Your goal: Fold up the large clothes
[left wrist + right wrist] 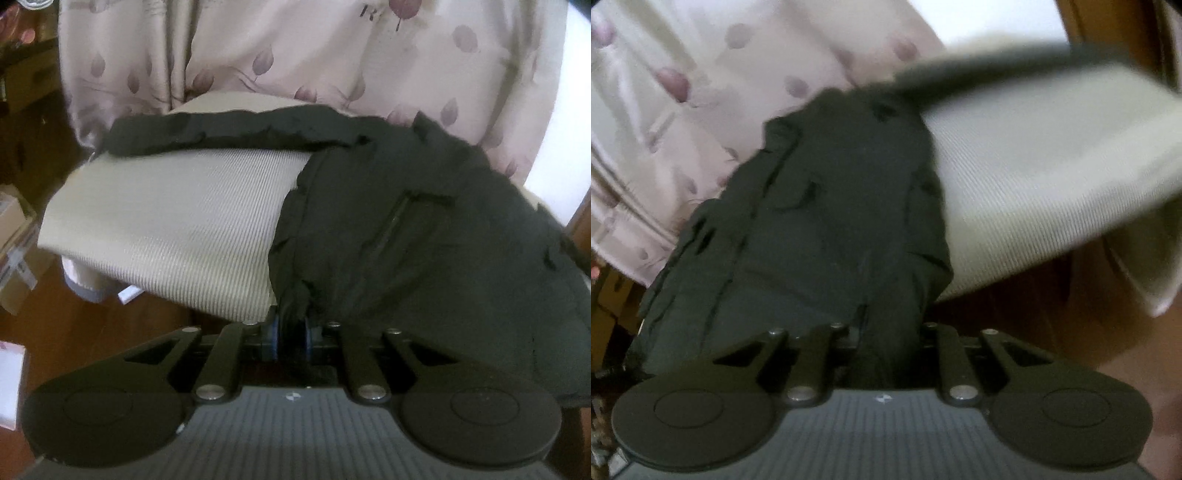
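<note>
So this looks like the start of a fold: both ends of the near edge are pinched and ready to lift. Over on the left, the left gripper (291,334) has its jaws clamped on a bunched bit of the dark garment (424,236), which lies across the right side of the pale ribbed surface (177,229) with one strip trailing along the far edge. The right gripper (882,343) also has its jaws closed on the same garment, though that view is pretty blurry. Next move, I'd guess, is raising both ends together and carrying them over evenly so the cloth doesn't twist. Behind it all hangs a pink leaf-print curtain (295,51), with a wooden floor (74,317) and some boxes (14,254) down left.
</note>
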Motion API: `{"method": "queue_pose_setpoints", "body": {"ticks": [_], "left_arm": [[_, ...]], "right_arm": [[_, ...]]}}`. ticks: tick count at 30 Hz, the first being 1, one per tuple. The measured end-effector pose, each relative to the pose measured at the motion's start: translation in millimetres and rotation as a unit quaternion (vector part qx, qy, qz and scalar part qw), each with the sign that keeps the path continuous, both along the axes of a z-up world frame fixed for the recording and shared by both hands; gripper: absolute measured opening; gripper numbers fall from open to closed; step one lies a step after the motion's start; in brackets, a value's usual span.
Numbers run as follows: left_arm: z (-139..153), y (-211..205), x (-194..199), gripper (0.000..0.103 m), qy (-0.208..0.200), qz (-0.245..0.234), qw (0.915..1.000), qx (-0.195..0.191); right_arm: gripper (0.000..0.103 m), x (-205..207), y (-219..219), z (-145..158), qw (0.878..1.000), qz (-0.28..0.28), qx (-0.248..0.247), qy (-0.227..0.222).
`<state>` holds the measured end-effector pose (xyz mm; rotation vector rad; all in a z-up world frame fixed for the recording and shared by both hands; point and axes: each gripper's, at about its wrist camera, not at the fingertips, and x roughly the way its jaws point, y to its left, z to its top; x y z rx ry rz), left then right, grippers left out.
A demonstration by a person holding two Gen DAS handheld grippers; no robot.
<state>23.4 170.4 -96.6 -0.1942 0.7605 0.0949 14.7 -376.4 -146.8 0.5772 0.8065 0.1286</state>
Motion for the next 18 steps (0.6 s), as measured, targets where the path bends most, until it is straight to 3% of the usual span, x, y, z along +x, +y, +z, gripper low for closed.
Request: {"method": "queue_pose_setpoints", "body": {"ticks": [4, 5, 6, 8, 9, 10, 11, 12, 14, 18], "left_arm": [[3.6, 3.6, -4.2, 0.024, -0.017, 0.001, 0.9998, 0.005], [7.8, 3.7, -7.8, 0.032, -0.029, 0.003, 0.9995, 0.014], [10.2, 6.5, -17.1, 0.051, -0.038, 0.008, 0.999, 0.025], [20.2, 6.0, -27.3, 0.076, -0.068, 0.023, 0.9963, 0.046], [26.8, 4.5, -32.9, 0.082, -0.088, 0.032, 0.9939, 0.058], [31.6, 0.9, -36.0, 0.083, -0.099, 0.034, 0.9918, 0.072], [37.8, -5.2, -37.1, 0.087, -0.107, 0.033, 0.9895, 0.092], [42.5, -11.4, -35.7, 0.09, -0.111, 0.035, 0.987, 0.111], [50.9, -23.8, -29.3, 0.092, -0.116, 0.035, 0.9838, 0.132], [63.5, -44.0, -8.5, 0.095, -0.118, 0.023, 0.9846, 0.127]], "right_arm": [[0.016, 5.6, 5.2, -10.7, 1.0, -0.008, 0.012, 0.009], [0.017, 5.1, 3.6, -10.2, 1.0, -0.006, 0.013, 0.008], [0.019, 4.8, 2.4, -8.9, 1.0, -0.004, 0.015, 0.006], [0.02, -1.8, -5.3, -5.3, 1.0, -0.008, 0.027, -0.004], [0.026, -3.6, -8.4, -2.0, 0.999, -0.012, 0.031, -0.01], [0.029, -7.7, -11.6, 0.5, 0.999, -0.018, 0.03, -0.014], [0.039, -10.8, -13.9, 5.0, 0.999, -0.026, 0.025, -0.019], [0.056, -14.8, -15.9, 10.0, 0.999, -0.036, 0.019, -0.028], [0.079, -21.8, -17.4, 20.2, 0.997, -0.053, 0.005, -0.048], [0.08, -30.0, -16.5, 44.3, 0.994, -0.069, -0.016, -0.086]]}}
